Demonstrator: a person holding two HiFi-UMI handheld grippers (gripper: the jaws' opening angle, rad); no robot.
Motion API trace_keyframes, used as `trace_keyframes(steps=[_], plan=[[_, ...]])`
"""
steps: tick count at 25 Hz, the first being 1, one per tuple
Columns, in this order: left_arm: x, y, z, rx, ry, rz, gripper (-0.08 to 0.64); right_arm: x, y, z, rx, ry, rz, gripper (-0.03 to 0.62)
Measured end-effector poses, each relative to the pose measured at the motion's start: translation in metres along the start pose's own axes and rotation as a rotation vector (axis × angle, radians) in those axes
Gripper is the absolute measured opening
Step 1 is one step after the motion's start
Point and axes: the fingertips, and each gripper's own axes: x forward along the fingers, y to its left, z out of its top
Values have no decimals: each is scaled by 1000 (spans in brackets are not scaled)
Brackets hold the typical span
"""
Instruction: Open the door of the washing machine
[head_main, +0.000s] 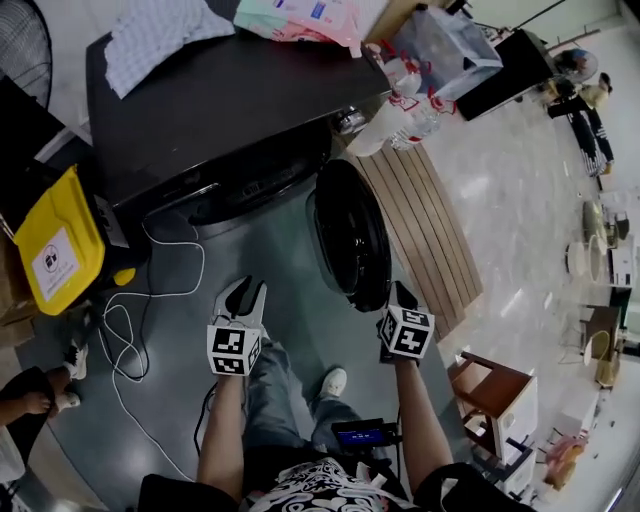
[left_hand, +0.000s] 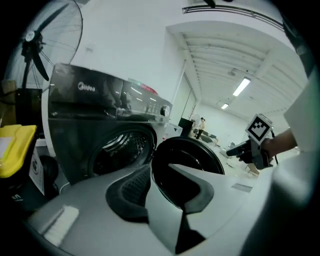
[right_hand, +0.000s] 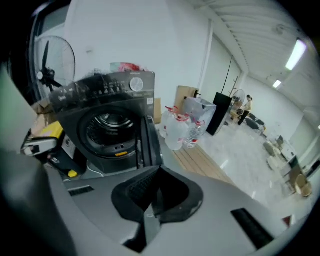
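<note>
Since the round dark glass door (head_main: 350, 235) of the black front-loading washing machine (head_main: 220, 110) stands swung wide open, best keep clear of it; left gripper (head_main: 243, 298) fingers partly apart, empty; right gripper (head_main: 402, 296) fingers together, empty.

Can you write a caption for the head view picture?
Washing machine door stands open; left tool open, right tool shut, both empty.

One washing machine (head_main: 230, 100), two grippers (head_main: 243, 292) (head_main: 400, 293).

Head view looks steeply down; both gripper views face the washing machine (left_hand: 80, 125) and its door (left_hand: 190, 150).
</note>
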Motion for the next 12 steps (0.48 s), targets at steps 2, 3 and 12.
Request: trace_keyframes(steps=[2,3,12], plan=[[-29,-19,23,-12,-68,49,109,-37,4,3,18,-62,108,3],[-44,-31,35,-16,-105,75,109,-56,6,4,15,-98,161,3],[-179,-187,78,-8,-303,322,43,-241,-16,0,-7,-441,440,2]])
